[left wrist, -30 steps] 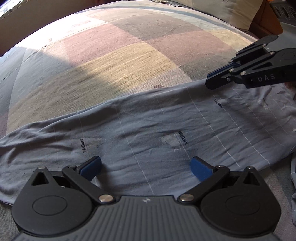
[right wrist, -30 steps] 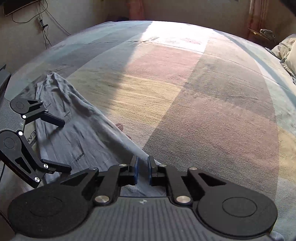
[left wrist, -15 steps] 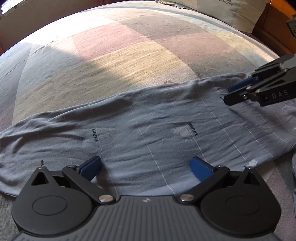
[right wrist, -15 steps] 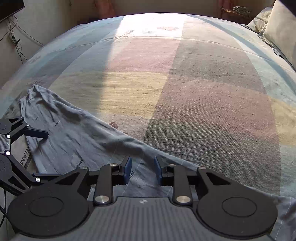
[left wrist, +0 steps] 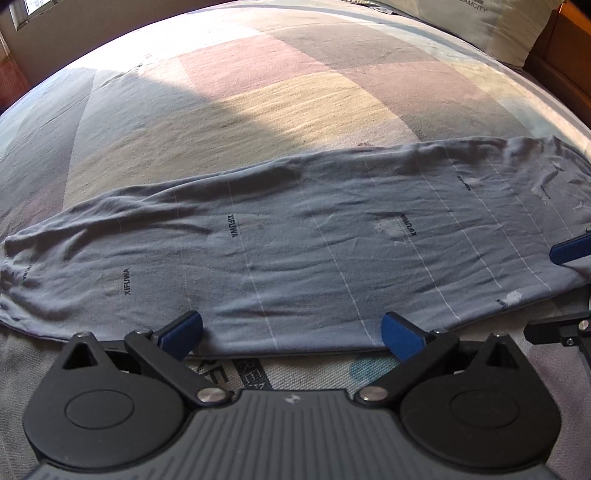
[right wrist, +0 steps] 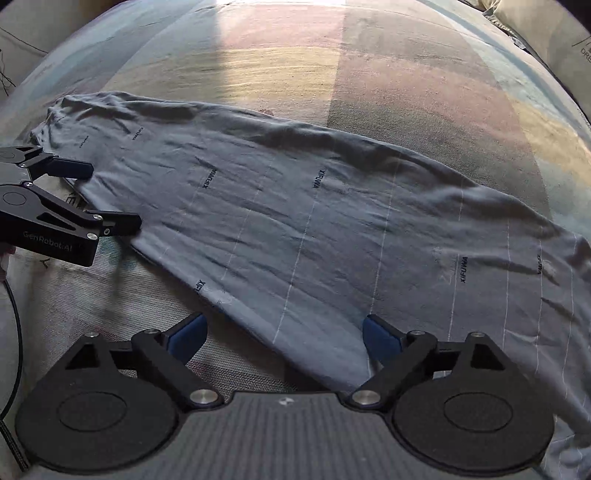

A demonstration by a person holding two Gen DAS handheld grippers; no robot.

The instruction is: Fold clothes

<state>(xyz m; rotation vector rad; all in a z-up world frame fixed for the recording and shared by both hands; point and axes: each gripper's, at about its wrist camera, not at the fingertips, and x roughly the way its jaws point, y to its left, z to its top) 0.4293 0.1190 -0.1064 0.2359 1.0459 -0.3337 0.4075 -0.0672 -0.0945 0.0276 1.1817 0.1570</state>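
The grey garment (left wrist: 295,251), printed with small XIFUWA marks and thin white lines, lay stretched long and flat across the near part of the bedspread (left wrist: 258,103), its near hem close to my tools. My left gripper (left wrist: 291,332) stood wide at that hem, pads (left wrist: 183,328) clear of the cloth. My right gripper (right wrist: 284,334) was opening, its jaws apart over the garment's near edge, gripping nothing. A pillow (left wrist: 491,26) sat at the far corner.

Grey garment (right wrist: 314,221) cut off at the right edge, its near hem hidden behind the right hand-held gripper (right wrist: 284,338).
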